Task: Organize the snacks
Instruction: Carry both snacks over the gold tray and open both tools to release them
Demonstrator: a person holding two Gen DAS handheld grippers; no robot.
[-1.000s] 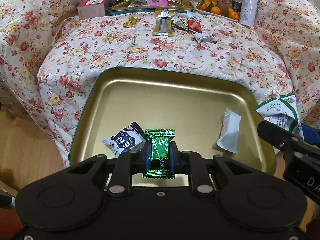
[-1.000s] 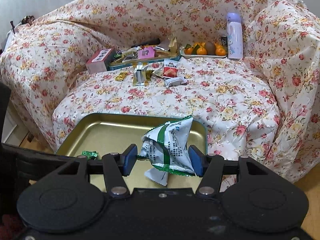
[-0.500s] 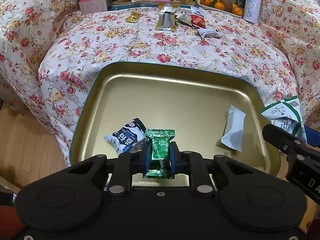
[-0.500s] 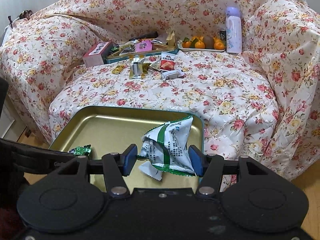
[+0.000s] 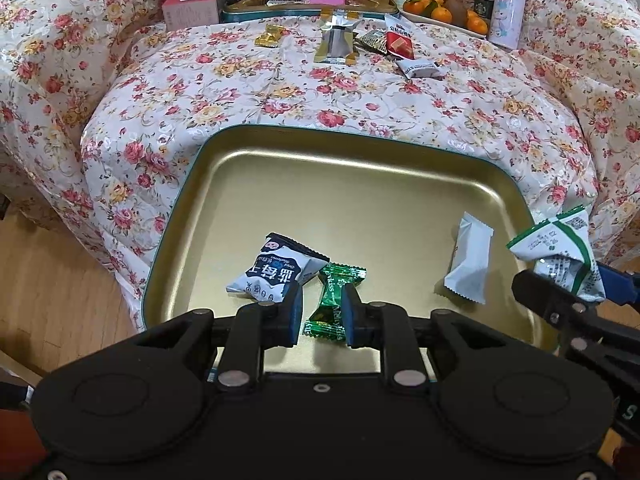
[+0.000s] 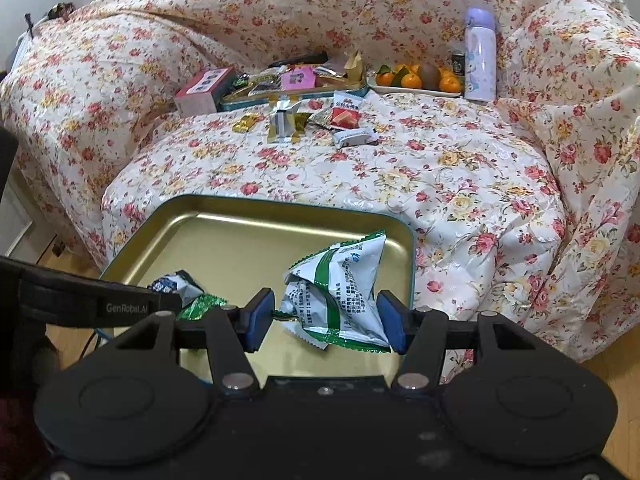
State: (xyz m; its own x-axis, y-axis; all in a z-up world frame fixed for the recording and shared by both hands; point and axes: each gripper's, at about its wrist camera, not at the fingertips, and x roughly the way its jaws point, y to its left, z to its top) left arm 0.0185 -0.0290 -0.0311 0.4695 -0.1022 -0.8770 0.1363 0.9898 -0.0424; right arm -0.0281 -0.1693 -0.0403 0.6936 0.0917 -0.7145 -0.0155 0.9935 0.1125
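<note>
1. The left gripper [image 5: 322, 310] has just been parting its fingers; the green candy [image 5: 334, 305] sits tilted between them, touching the right pad, with a gap at the left one. Its lower end is partly hidden behind the finger tips.
2. The candy lies in the gold tray [image 5: 360, 148], just beside a blue-and-white packet [image 5: 276, 270]; a plain white packet [image 5: 469, 258] lies apart, near the tray's right side.
3. The right gripper [image 6: 324, 318] holds a crumpled green-and-white bag [image 6: 338, 290] between medium-spread fingers, over the tray's right near corner.
4. In the right wrist view the left gripper's body covers most of the green candy and the blue-and-white packet, and the white packet is hidden.
5. The tray's near edge is cut off by the gripper bodies in both views.
6. Farther back on the flowered sofa cover [image 6: 460, 168] lie loose snacks [image 6: 344, 120], a second filled tin [image 6: 296, 84], a pink box [image 6: 202, 90], a plate of oranges [image 6: 416, 78] and a lilac bottle [image 6: 480, 56]; their labels are too small to read.
</note>
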